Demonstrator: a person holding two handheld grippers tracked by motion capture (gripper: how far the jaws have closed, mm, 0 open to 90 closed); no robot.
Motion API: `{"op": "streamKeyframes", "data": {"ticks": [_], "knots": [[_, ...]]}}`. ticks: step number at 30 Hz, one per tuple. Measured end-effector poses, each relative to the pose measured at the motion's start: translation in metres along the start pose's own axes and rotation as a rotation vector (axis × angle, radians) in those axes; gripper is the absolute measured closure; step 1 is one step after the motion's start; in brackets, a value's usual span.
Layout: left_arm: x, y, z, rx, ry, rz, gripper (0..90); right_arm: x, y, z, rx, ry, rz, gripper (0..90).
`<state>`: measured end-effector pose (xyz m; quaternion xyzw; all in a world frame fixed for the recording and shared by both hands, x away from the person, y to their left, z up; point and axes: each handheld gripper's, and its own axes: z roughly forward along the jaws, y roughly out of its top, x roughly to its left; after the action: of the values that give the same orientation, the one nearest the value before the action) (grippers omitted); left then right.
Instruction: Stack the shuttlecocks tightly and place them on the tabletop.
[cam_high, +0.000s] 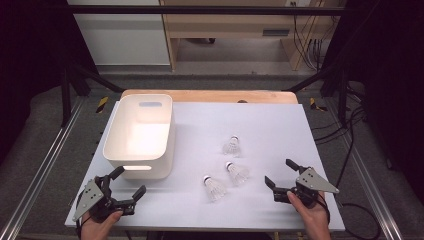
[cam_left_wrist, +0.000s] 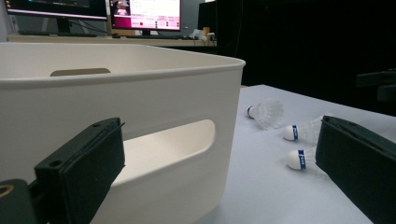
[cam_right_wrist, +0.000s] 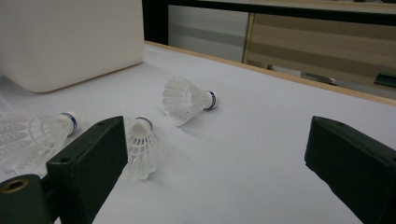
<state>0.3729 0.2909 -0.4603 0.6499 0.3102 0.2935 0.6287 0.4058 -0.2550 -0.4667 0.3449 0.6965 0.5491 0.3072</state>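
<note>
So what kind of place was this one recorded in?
Most likely a lab or office workroom set up for recording: a white-topped table inside a black metal frame, cables trailing by a wooden desk, and lit computer screens behind the bin.

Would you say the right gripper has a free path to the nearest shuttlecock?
Probably yes: the right gripper has its jaws open, and bare table lies between it and the nearest shuttlecock.

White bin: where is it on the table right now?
In the high view the white bin stands on the table's left half, left of three shuttlecocks, just beyond the left gripper.
</note>
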Motion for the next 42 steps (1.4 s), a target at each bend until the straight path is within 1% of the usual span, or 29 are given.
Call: {"op": "streamKeyframes", "data": {"ticks": [1, 4, 5, 6, 9, 13, 14, 17, 21, 23, 24, 25, 26, 27, 28, 29, 31, 32, 33, 35, 36, 37, 39, 40, 41, 42], "knots": [[-0.001, 0.0, 0.0, 0.007, -0.002, 0.003, 1.1, 0.0, 0.0, 0.0, -0.004, -0.004, 0.008, 6.1], [-0.003, 0.0, 0.002, 0.027, -0.013, 0.011, 1.1, 0.0, 0.0, -0.001, -0.004, -0.005, 0.011, 6.2], [-0.003, 0.0, 0.002, 0.027, -0.013, 0.011, 1.2, 0.0, 0.0, -0.001, -0.004, -0.005, 0.011, 6.2], [-0.006, 0.001, 0.003, 0.042, -0.023, 0.022, 1.2, 0.0, 0.0, -0.002, 0.002, -0.008, 0.012, 6.1], [-0.009, 0.001, 0.005, 0.055, -0.053, 0.027, 2.0, 0.0, 0.0, -0.003, 0.004, -0.011, 0.002, 5.8], [-0.014, 0.003, 0.006, 0.083, -0.076, 0.074, 7.0, 0.001, 0.0, -0.004, 0.006, -0.025, -0.006, 5.3], [-0.015, 0.003, 0.005, 0.092, -0.077, 0.085, 8.3, 0.002, 0.001, -0.003, 0.006, -0.027, -0.005, 5.2], [-0.016, 0.004, 0.005, 0.102, -0.078, 0.087, 9.0, 0.003, 0.001, -0.004, 0.009, -0.026, -0.006, 5.2], [-0.021, 0.007, 0.007, 0.102, -0.09, 0.069, 9.0, 0.003, 0.001, -0.004, 0.01, -0.027, -0.009, 5.4], [-0.026, 0.012, 0.009, 0.1, -0.089, 0.086, 9.0, 0.004, 0.001, -0.004, 0.011, -0.03, -0.02, 5.4], [-0.026, 0.012, 0.009, 0.1, -0.089, 0.086, 9.0, 0.004, 0.001, -0.004, 0.011, -0.03, -0.02, 5.4], [-0.03, 0.016, 0.011, 0.099, -0.101, 0.082, 9.0, 0.005, 0.001, -0.004, 0.014, -0.028, -0.018, 5.2], [-0.033, 0.017, 0.014, 0.112, -0.105, 0.085, 9.0, 0.005, 0.001, -0.004, 0.015, -0.028, -0.02, 5.1], [-0.033, 0.017, 0.014, 0.112, -0.105, 0.085, 8.2, 0.005, 0.001, -0.004, 0.015, -0.028, -0.02, 5.1], [-0.038, 0.019, 0.02, 0.148, -0.118, 0.085, 6.8, 0.005, 0.001, -0.004, 0.014, -0.024, -0.021, 4.7], [-0.038, 0.019, 0.02, 0.148, -0.118, 0.085, 6.0, 0.005, 0.001, -0.004, 0.014, -0.024, -0.021, 4.7], [-0.046, 0.019, 0.029, 0.178, -0.146, 0.105, 5.8, 0.007, 0.002, -0.004, 0.011, -0.018, -0.022, 4.3], [-0.05, 0.019, 0.032, 0.188, -0.155, 0.111, 5.4, 0.007, 0.002, -0.003, 0.01, -0.016, -0.026, 4.3], [-0.05, 0.019, 0.032, 0.188, -0.155, 0.111, 5.1, 0.007, 0.002, -0.003, 0.01, -0.016, -0.026, 4.3], [-0.056, 0.021, 0.039, 0.203, -0.181, 0.123, 4.6, 0.008, 0.002, -0.003, 0.01, -0.013, -0.029, 4.2], [-0.062, 0.023, 0.046, 0.22, -0.206, 0.142, 3.8, 0.008, 0.002, -0.002, 0.01, -0.011, -0.028, 4.1], [-0.062, 0.023, 0.046, 0.22, -0.206, 0.142, 3.7, 0.008, 0.002, -0.002, 0.009, -0.01, -0.029, 4.1], [-0.07, 0.028, 0.057, 0.248, -0.242, 0.164, 3.7, 0.009, 0.002, -0.003, 0.01, -0.012, -0.028, 4.0], [-0.072, 0.03, 0.061, 0.256, -0.254, 0.169, 3.8, 0.009, 0.002, -0.003, 0.01, -0.012, -0.029, 4.0], [-0.072, 0.03, 0.061, 0.256, -0.254, 0.169, 3.8, 0.009, 0.002, -0.003, 0.01, -0.012, -0.029, 4.0], [-0.078, 0.032, 0.07, 0.275, -0.282, 0.18, 3.8, 0.009, 0.002, -0.003, 0.011, -0.016, -0.03, 4.0]]}}
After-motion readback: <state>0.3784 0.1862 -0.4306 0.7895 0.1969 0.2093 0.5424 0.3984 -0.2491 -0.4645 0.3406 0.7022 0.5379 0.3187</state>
